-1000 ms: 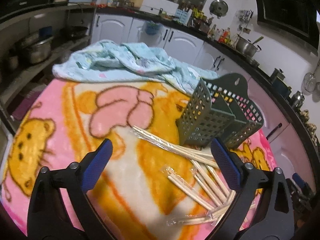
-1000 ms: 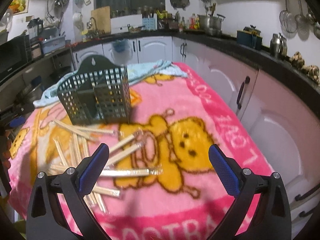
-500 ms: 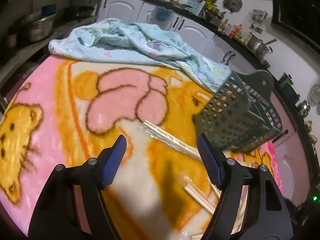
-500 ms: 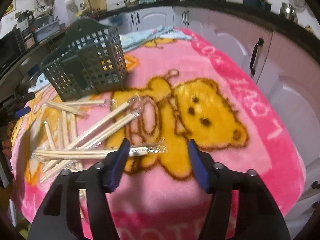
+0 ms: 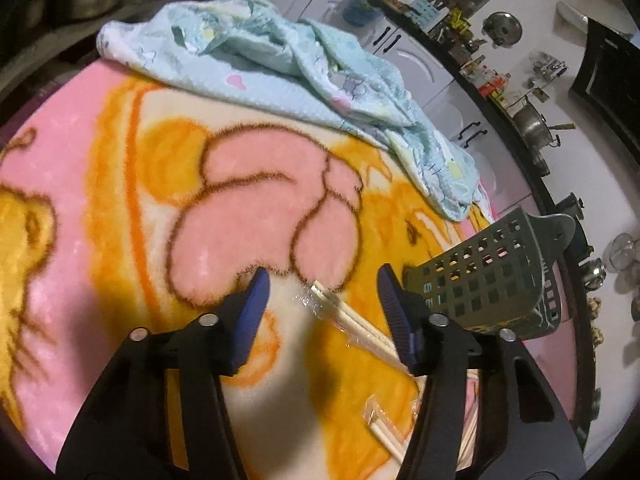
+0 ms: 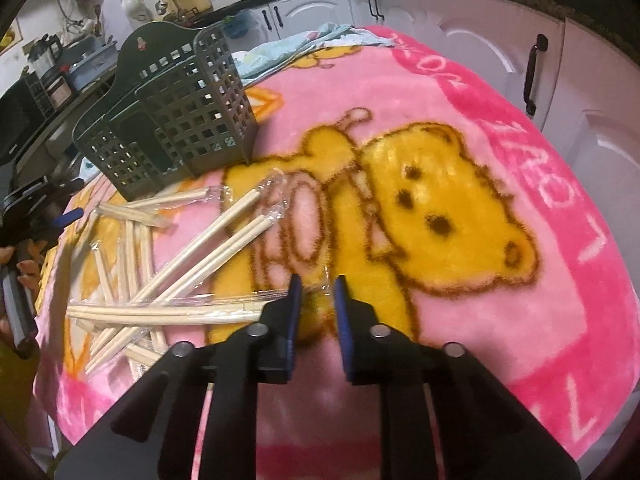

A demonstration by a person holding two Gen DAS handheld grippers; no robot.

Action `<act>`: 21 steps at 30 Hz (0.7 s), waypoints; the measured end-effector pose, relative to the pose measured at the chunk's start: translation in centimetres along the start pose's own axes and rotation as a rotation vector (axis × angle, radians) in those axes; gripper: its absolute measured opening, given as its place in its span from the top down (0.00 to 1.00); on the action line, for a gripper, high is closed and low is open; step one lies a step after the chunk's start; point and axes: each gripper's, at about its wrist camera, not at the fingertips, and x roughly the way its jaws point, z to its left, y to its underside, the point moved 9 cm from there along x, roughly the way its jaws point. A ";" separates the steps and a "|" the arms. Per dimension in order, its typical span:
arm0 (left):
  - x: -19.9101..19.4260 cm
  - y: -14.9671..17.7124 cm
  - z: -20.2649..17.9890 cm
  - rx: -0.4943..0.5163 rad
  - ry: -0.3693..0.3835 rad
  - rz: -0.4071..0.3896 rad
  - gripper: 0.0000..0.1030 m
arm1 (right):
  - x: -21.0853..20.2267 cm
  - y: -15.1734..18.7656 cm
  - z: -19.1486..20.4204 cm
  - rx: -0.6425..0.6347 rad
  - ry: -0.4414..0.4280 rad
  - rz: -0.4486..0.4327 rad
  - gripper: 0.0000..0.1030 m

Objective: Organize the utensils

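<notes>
Several pairs of plastic-wrapped wooden chopsticks [image 6: 168, 268] lie scattered on a pink cartoon blanket [image 6: 460, 120]. A dark green perforated utensil holder [image 6: 168, 120] stands behind them; it also shows in the left wrist view [image 5: 492, 280]. My left gripper [image 5: 324, 296] is open, low over the blanket, its fingers either side of the end of one wrapped pair [image 5: 352, 320]. My right gripper [image 6: 316, 300] is narrowly open, its fingers close around the clear wrapper end of a horizontal pair [image 6: 160, 314].
A crumpled light blue cloth [image 5: 300, 64] lies at the far side of the blanket. White kitchen cabinets [image 6: 500, 32] and a cluttered dark counter surround the table. The left gripper shows at the left edge of the right wrist view [image 6: 36, 208].
Both grippers have dropped toward the blanket and narrowed. The left has moved onto the end of one chopstick pair; the right has closed in on the wrapper end of another.
</notes>
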 end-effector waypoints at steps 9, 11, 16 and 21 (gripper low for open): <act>1.8 1.1 0.6 -0.063 -0.005 0.056 0.69 | -0.5 -0.2 0.6 -0.024 -0.009 -0.032 0.97; 2.0 0.9 0.7 -0.075 -0.014 0.060 0.75 | -0.7 -0.2 0.7 -0.030 -0.006 -0.039 0.97; 2.4 0.6 0.8 -0.059 -0.035 0.067 0.93 | -1.0 -0.5 0.8 -0.035 -0.003 -0.055 0.97; 1.8 0.4 0.3 -0.039 -0.008 0.061 0.96 | -2.0 -1.1 0.8 -0.042 -0.004 -0.087 0.97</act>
